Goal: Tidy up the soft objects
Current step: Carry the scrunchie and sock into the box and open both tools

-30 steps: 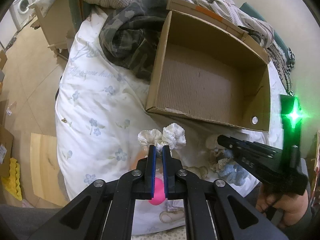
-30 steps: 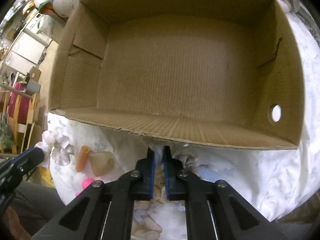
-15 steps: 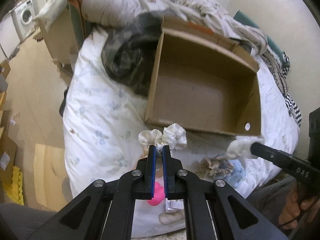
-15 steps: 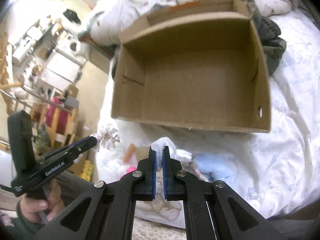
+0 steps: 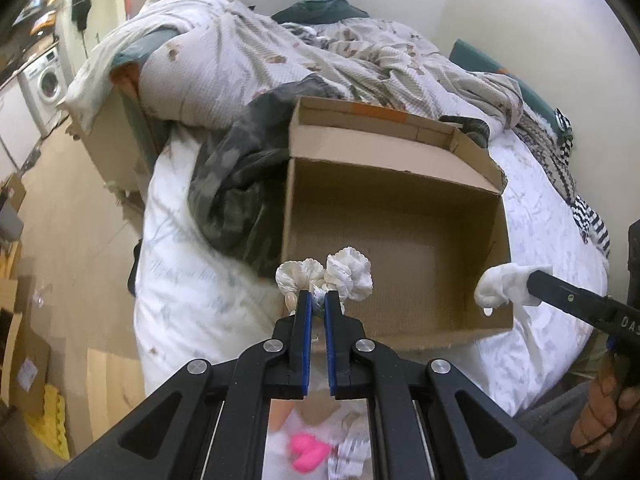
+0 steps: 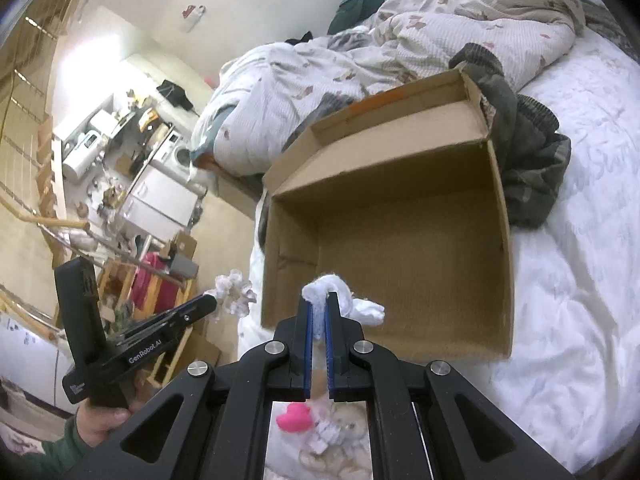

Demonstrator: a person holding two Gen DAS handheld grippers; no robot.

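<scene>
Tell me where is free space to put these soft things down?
The brown cardboard box floor is bare between its four walls. White floral bedsheet right of it is open. Crowded: the rumpled quilt and the dark camouflage garment behind.

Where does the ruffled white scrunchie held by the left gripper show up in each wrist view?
Left wrist: the scrunchie sits at centre, just above the left gripper, which is shut on it, in front of the box's near wall.
Right wrist: the scrunchie is at centre-left, at the tip of the left gripper, left of the box.
Shared landmark: the open cardboard box on the bed.
</scene>
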